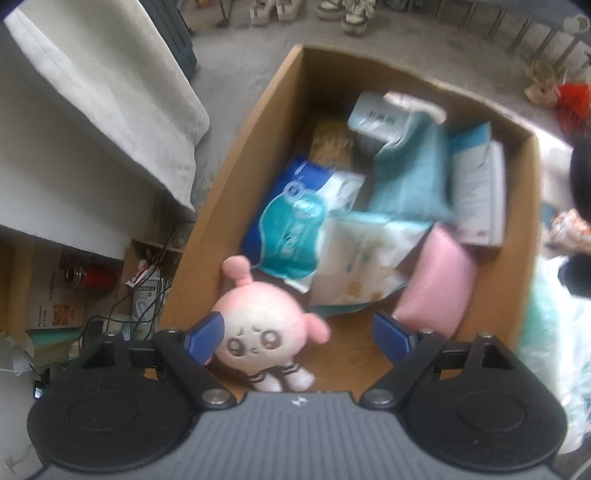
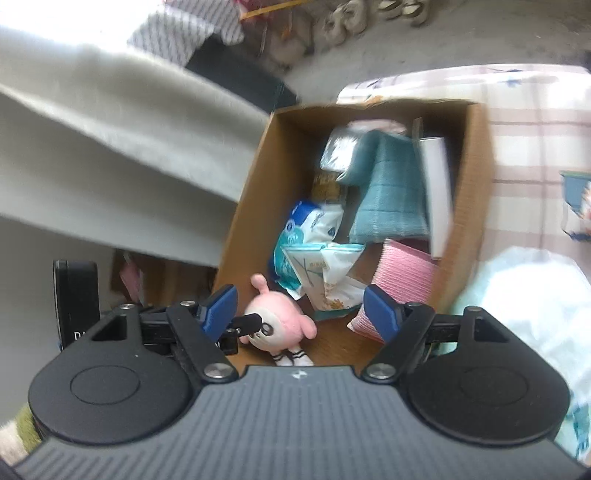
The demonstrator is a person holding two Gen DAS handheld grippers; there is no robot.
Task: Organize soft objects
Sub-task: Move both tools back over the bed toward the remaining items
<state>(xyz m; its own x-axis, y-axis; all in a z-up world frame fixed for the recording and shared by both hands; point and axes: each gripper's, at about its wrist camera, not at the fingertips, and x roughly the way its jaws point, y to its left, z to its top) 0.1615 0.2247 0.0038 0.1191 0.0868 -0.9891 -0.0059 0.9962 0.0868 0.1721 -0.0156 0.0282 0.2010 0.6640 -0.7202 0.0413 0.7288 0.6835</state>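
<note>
Both grippers are held spread above the cardboard box [image 1: 236, 155]; the left gripper [image 1: 295, 334] and right gripper [image 2: 299, 308] grasp nothing. The pink plush doll [image 1: 266, 332] is seen lying on the box floor at the near end, beside a pink pillow [image 1: 439, 280] and tissue packs [image 1: 291, 225].

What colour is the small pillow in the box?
Pink, with a fine ribbed texture. The pillow lies against the cardboard box wall; the left wrist view shows it best.

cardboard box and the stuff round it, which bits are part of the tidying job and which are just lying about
Part of the job:
- cardboard box
- pink plush toy
- pink cushion
- teal towel
- tissue packs

Just lying about:
- shoes
- red bottle
- cables
</note>
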